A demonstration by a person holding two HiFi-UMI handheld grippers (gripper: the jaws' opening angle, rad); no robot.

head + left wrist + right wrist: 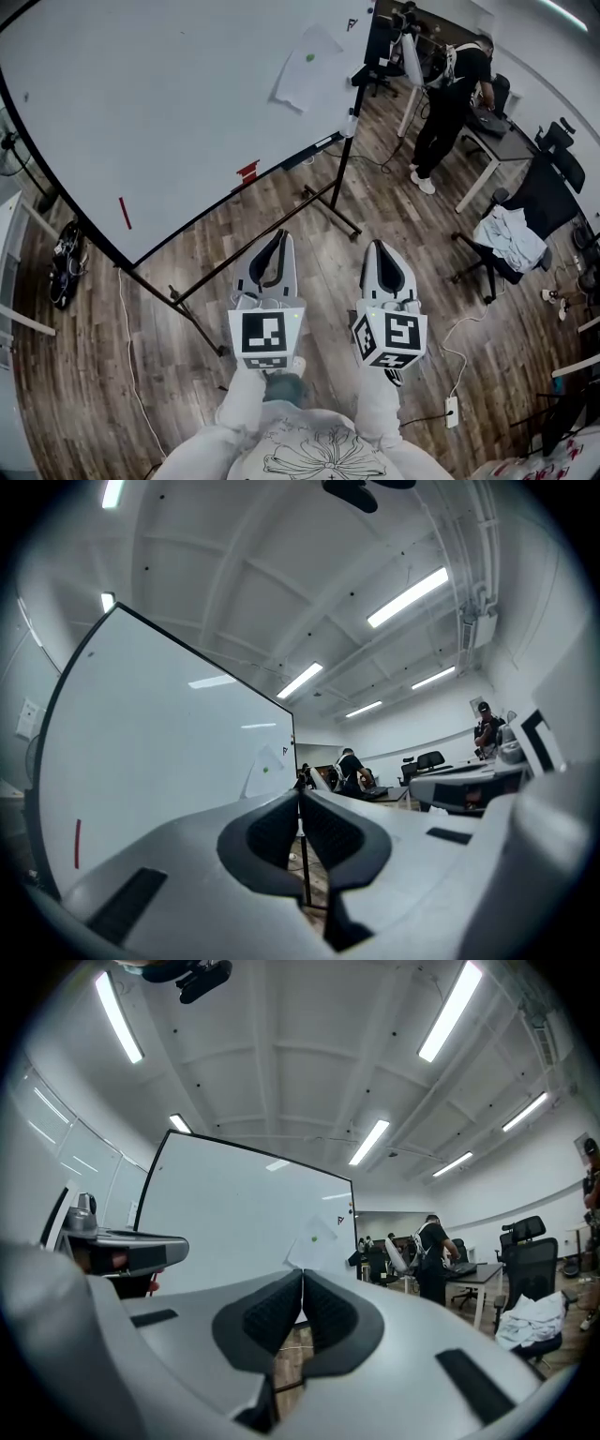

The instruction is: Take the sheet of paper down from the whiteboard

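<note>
**Sheet position.** Sheet of paper [305, 67] hangs on whiteboard [169, 112], near the board's right edge. It is tilted, w/ a small green magnet [310, 57] on it.

**Grippers.** Both are well apart from the sheet. Left gripper [281, 236] and right gripper [378, 246] sit side by side over the wood floor [281, 309], pointing toward the board's stand.
- Left: jaws closed, pads meeting at tips, nothing btwn them.
- Right: jaws closed the same way, nothing btwn them.

**Sheet vs. jaw tips.**
- Right gripper view: sheet is just above the jaw tips, its lower corner hidden behind them.
- Left gripper view: sheet is up and left of the tips.

**Limits of view.**
- Board's top edge is cut off by the frame in head view.
- Small mark at the board's top-right corner is too small to read.
- Red marker [125, 213] lies on the board, lower left.
- Red item [247, 172] sits on the tray; type unclear.
</note>
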